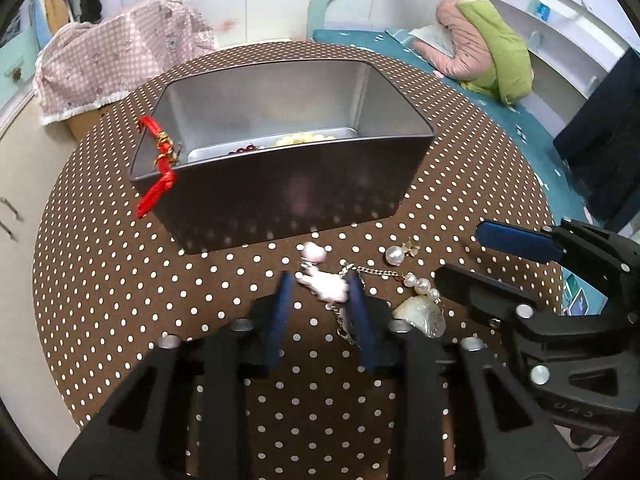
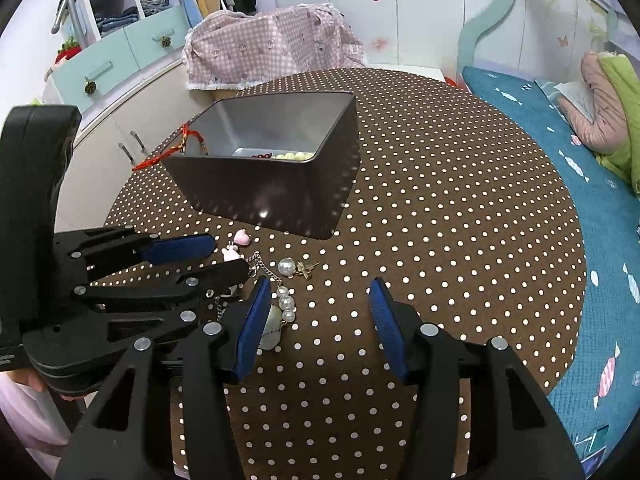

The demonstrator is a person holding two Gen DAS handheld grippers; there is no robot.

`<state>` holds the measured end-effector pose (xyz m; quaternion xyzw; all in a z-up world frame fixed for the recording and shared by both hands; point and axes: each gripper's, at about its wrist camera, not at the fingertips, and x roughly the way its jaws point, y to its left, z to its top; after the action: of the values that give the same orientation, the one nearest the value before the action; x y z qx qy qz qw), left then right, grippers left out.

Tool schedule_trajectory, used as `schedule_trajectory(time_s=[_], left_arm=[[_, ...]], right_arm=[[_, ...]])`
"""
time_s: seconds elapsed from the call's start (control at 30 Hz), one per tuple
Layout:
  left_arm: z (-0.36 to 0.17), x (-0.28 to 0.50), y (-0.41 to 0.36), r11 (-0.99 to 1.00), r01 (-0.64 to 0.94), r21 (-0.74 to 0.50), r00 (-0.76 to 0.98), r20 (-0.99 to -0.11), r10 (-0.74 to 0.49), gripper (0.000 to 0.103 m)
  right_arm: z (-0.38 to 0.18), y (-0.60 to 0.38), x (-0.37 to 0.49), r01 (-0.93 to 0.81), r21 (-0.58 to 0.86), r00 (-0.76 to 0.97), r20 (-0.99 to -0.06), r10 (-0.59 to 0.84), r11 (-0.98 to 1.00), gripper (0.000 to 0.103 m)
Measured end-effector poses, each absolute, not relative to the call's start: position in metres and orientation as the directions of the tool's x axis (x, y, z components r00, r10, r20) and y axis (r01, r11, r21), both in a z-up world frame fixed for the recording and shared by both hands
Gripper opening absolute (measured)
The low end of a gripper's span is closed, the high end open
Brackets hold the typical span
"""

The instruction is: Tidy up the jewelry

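My left gripper [image 1: 320,284] is low over the dotted tablecloth. A pink charm [image 1: 324,285] on a silver chain [image 1: 376,271] lies between its fingertips; the right pad touches it and a sliver of cloth shows at the left pad. A pink heart [image 1: 314,251] lies just beyond. My right gripper [image 2: 318,300] stands open over bare cloth. Its left finger is beside a pearl string [image 2: 286,304] and a shell pendant [image 2: 270,328]. A pearl earring [image 2: 287,267] lies nearby. The dark tin box [image 1: 280,184] holds cream beads [image 1: 304,139] and dark red beads [image 1: 244,149]. A red cord bracelet [image 1: 160,160] hangs over its rim.
The round table [image 2: 440,200] carries the box at its far left. A teal-covered bed [image 2: 580,200] runs along the right. A pink checked cover [image 2: 272,52] stands behind the table, and white cupboards [image 2: 112,140] stand to the left.
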<state>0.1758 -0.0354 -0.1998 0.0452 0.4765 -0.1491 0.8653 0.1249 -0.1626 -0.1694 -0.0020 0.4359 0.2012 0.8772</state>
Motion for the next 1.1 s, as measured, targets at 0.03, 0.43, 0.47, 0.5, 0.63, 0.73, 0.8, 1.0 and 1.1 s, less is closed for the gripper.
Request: schedule_trajectory(time_s=[0.03, 0.43, 0.47, 0.5, 0.63, 0.73, 0.8, 1.0, 1.1], left_arm=[[-0.2, 0.177, -0.035, 0.951, 0.303, -0.064, 0.501, -0.838, -0.216, 0.026], [-0.192, 0.173, -0.014, 0.949, 0.292, -0.121, 0.516, -0.815, -0.263, 0.026], [-0.191, 0.172, -0.013, 0.948, 0.291, -0.126, 0.516, -0.814, -0.266, 0.026], [-0.19, 0.171, -0.012, 0.948, 0.29, -0.13, 0.517, -0.812, -0.27, 0.026], [-0.187, 0.167, -0.008, 0.948, 0.286, -0.139, 0.525, -0.805, -0.277, 0.026], [-0.186, 0.167, -0.003, 0.949, 0.279, -0.145, 0.527, -0.803, -0.277, 0.026], [-0.185, 0.166, 0.0, 0.949, 0.278, -0.149, 0.529, -0.801, -0.28, 0.026], [-0.182, 0.163, 0.001, 0.947, 0.281, -0.156, 0.537, -0.792, -0.289, 0.026], [-0.18, 0.161, 0.002, 0.945, 0.285, -0.159, 0.541, -0.787, -0.296, 0.026]], right_arm=[[-0.17, -0.163, 0.125, -0.357, 0.174, 0.537, -0.766, 0.354, 0.918, 0.049], [-0.173, -0.156, 0.133, -0.385, 0.161, 0.535, -0.763, 0.362, 0.909, 0.048], [-0.174, -0.154, 0.134, -0.392, 0.159, 0.533, -0.764, 0.364, 0.906, 0.045], [-0.175, -0.152, 0.135, -0.399, 0.156, 0.53, -0.765, 0.366, 0.904, 0.041], [-0.179, -0.145, 0.139, -0.413, 0.141, 0.52, -0.774, 0.361, 0.899, 0.035], [-0.182, -0.14, 0.142, -0.414, 0.1, 0.528, -0.784, 0.328, 0.905, 0.024], [-0.181, -0.138, 0.141, -0.417, 0.078, 0.531, -0.788, 0.313, 0.905, 0.021], [-0.179, -0.14, 0.142, -0.409, 0.095, 0.527, -0.787, 0.32, 0.908, 0.017], [-0.177, -0.144, 0.142, -0.392, 0.097, 0.531, -0.788, 0.311, 0.915, 0.016]])
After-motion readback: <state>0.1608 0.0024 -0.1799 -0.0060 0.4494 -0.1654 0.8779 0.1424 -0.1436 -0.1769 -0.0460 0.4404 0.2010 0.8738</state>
